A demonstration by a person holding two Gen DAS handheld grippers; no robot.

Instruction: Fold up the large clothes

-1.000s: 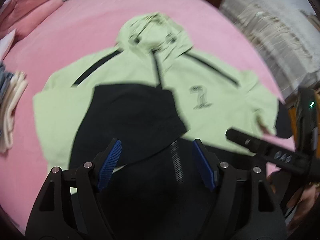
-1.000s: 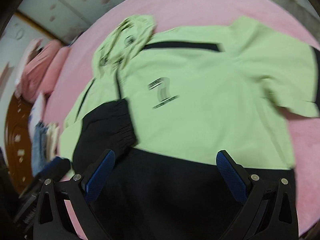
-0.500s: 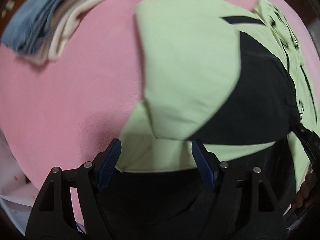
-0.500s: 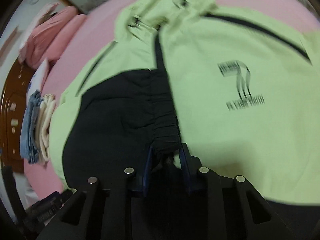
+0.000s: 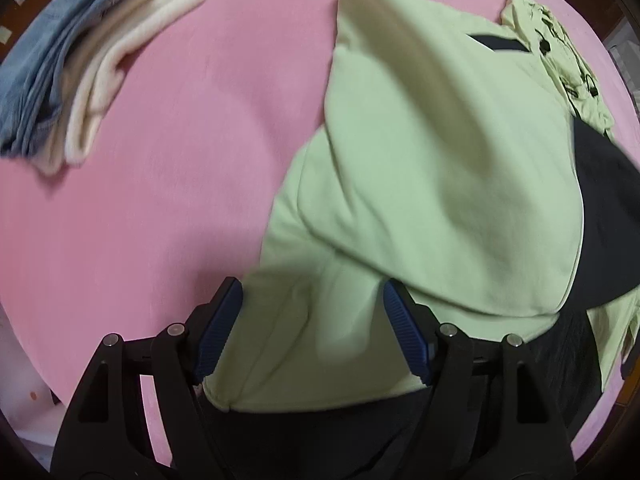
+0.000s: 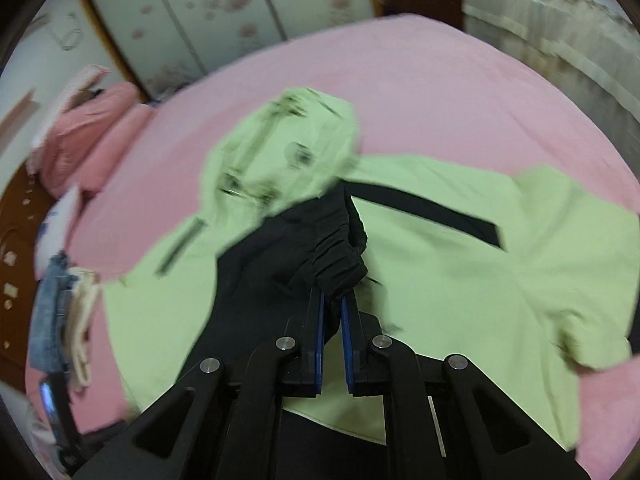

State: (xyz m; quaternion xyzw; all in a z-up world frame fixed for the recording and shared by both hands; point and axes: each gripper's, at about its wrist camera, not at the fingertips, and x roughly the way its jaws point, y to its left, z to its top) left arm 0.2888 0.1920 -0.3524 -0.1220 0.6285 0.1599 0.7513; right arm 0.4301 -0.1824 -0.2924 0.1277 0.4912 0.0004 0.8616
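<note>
A light green hooded jacket [image 5: 440,140] with black sleeves lies spread on the pink bed [image 5: 160,180]. My left gripper [image 5: 312,286] points down over the jacket's lower left corner. It is open, and green hem fabric lies between its blue pads [image 5: 218,328]. In the right wrist view the jacket [image 6: 480,288] lies front up with its hood [image 6: 280,148] at the far end. My right gripper [image 6: 332,296] is closing, and its pads pinch the gathered black sleeve cuff [image 6: 338,264]. The cuff is raised over the chest. That black sleeve [image 5: 608,220] shows at the right edge of the left wrist view.
A stack of folded blue and cream clothes [image 5: 80,60] lies on the bed left of the jacket, also seen as folded clothes [image 6: 60,320]. Pink pillows [image 6: 92,132] sit at the far left. Wardrobe doors [image 6: 224,12] stand behind the bed [image 6: 440,80].
My right gripper went from wide open to pinched on the black cuff and carried it up toward the hood. My left gripper swung to the jacket's lower left corner, still open.
</note>
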